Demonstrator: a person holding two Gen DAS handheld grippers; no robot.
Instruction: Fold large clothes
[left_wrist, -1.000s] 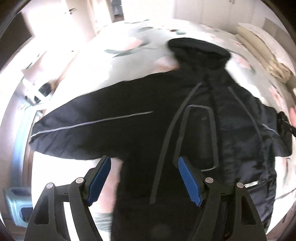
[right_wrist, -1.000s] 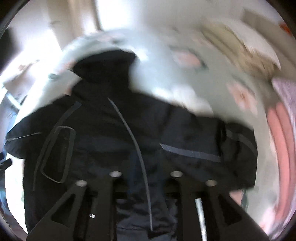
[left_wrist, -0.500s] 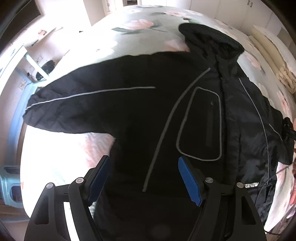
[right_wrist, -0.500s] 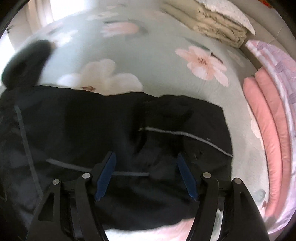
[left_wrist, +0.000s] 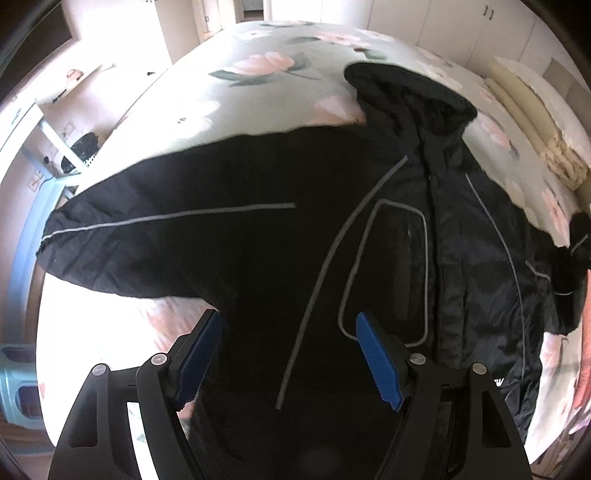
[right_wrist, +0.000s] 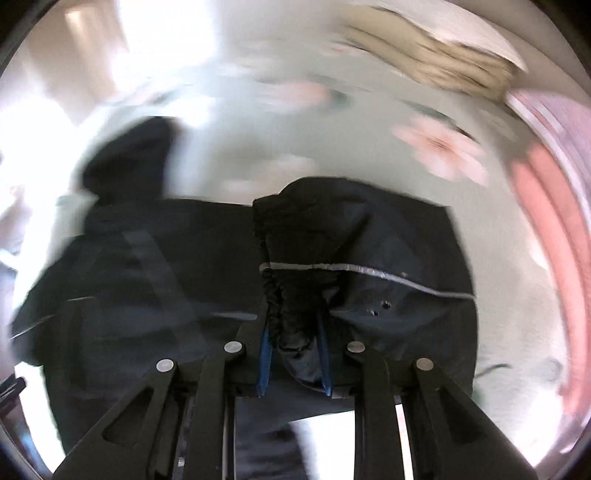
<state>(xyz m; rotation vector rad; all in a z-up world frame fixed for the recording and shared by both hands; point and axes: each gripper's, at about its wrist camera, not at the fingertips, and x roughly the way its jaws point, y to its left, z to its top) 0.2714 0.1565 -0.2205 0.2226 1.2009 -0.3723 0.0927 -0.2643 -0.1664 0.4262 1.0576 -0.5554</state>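
1. A large black hooded jacket (left_wrist: 295, 236) of smooth, faintly crinkled shell fabric lies spread front-up on a bed, piped with thin grey reflective lines and a grey-outlined rounded chest pocket (left_wrist: 388, 273).
2. Its hood (left_wrist: 410, 96) looks thicker and matte, lying at the far end of the jacket on the bedspread; one sleeve (left_wrist: 140, 236) stretches out straight toward the left of the left wrist view, reaching the bed's edge.
3. The left gripper (left_wrist: 286, 350) hangs above the jacket's lower front with its ribbed blue pads (left_wrist: 376, 365) spread wide, nothing between them.
4. The right gripper (right_wrist: 293, 354) has just been closing, and its blue pads now pinch a bunched fold of the other sleeve's cuff (right_wrist: 295, 317), where the gathered elastic edge shows as a puckered ridge (this view is heavily motion-blurred away from the grip).
5. Only the right wrist view shows that grip, along with two small eyelets (right_wrist: 380, 308) on the held sleeve; only the left wrist view shows the pocket outline and the straight sleeve clearly.
6. The pale green bedspread (left_wrist: 258, 99) is soft cotton-like cloth printed with pink flowers.
7. Folded cream bedding (left_wrist: 554, 147) is stacked at the bed's far right; pink quilted padding (right_wrist: 543, 229) curves along the right edge in the right wrist view.
8. A light blue piece of furniture (left_wrist: 22, 236) stands beside the bed at the left.
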